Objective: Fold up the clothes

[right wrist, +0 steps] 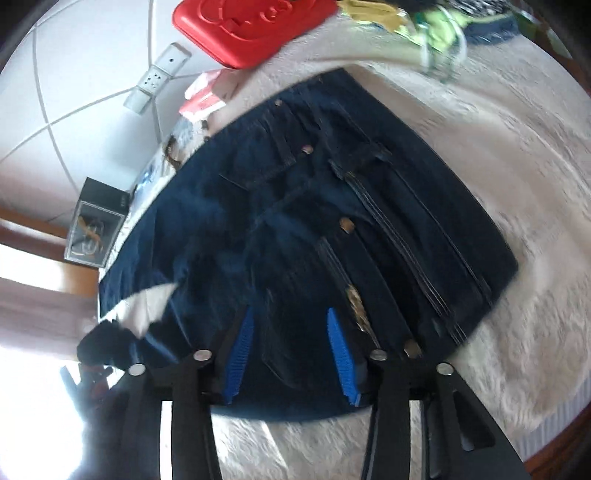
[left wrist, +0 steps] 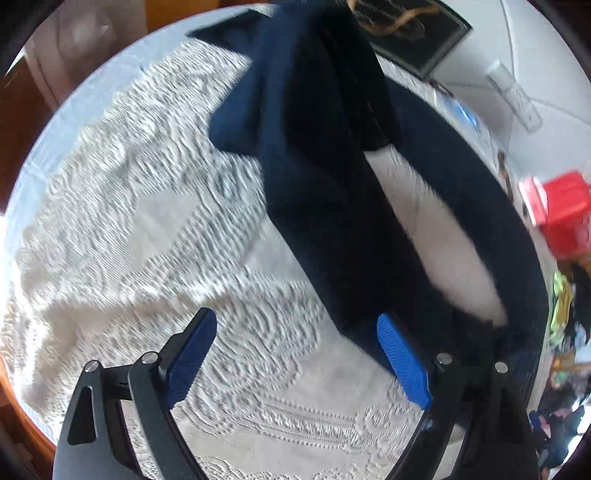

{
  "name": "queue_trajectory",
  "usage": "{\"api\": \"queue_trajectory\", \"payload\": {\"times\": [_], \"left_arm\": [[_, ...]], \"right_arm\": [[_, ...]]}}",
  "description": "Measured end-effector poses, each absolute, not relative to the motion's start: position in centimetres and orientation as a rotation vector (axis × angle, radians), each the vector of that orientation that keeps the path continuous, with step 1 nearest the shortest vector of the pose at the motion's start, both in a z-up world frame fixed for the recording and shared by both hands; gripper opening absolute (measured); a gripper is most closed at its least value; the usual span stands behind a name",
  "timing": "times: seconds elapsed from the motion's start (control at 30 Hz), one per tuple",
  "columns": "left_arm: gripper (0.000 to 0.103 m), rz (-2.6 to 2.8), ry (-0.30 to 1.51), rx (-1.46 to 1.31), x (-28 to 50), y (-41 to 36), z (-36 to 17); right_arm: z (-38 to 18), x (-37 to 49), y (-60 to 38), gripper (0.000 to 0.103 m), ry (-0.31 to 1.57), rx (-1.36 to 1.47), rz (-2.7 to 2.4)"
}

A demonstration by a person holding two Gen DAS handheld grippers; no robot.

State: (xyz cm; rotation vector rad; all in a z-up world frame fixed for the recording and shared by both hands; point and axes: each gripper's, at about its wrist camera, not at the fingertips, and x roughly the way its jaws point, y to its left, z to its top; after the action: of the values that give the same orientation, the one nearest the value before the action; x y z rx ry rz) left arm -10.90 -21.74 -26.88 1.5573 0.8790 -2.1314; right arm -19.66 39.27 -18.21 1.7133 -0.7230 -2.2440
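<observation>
Hovering above a cream lace bedspread [left wrist: 155, 229], left gripper [left wrist: 295, 358] with jaws spread wide, blue pads [left wrist: 192, 362] well apart, nothing between them. Right pad's tip just at the edge of a dark navy denim garment [left wrist: 325, 192]; contact not certain because of motion blur. Denim lying in a long strip running from the top of the left wrist view down toward the right pad, with a second band curving round on the right and pale bedspread showing between the two. Beyond the bed edge: black framed box [left wrist: 417, 33] on white tile, red plastic case [left wrist: 565, 210] at far right. In the right wrist view, right gripper [right wrist: 291, 354] partly open, blue pads [right wrist: 242, 354] set apart over the near hem of the denim garment [right wrist: 332, 221]; no fabric visibly pinched, jaws either side of dark cloth lying flat. Garment spread on the bedspread [right wrist: 535, 184], seams, stitched panels and brass buttons facing up. Red case [right wrist: 251, 29] at top, white power strip [right wrist: 157, 77] on tiled floor at left, black box [right wrist: 96, 229] lower left.
</observation>
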Motion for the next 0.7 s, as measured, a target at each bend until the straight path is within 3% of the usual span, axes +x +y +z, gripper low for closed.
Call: {"api": "queue_trajectory", "payload": {"times": [0.37, 0.53, 0.63, 0.67, 0.7], "left_arm": [[0.089, -2.196, 0.992, 1.645, -11.5, -16.6, -28.5], [0.091, -2.202, 0.897, 1.696, -12.6, -14.7, -29.2], [0.09, -2.19, 0.937, 1.682, -12.5, -15.1, -29.2], [0.084, -2.2, 0.941, 1.667, -12.3, -15.2, -29.0], [0.058, -2.21, 0.947, 1.656, -12.2, -15.3, -28.9]], "right_arm": [[-21.9, -15.2, 44.9, 0.048, -0.873, 1.874, -2.296], [-23.2, -15.6, 44.2, 0.048, -0.86, 1.889, -2.295], [-24.1, -16.0, 44.0, 0.048, -0.857, 1.903, -2.294], [-23.8, -16.2, 43.8, 0.046, -0.828, 1.878, -2.316], [-23.6, -16.3, 43.3, 0.039, -0.767, 1.871, -2.333]]}}
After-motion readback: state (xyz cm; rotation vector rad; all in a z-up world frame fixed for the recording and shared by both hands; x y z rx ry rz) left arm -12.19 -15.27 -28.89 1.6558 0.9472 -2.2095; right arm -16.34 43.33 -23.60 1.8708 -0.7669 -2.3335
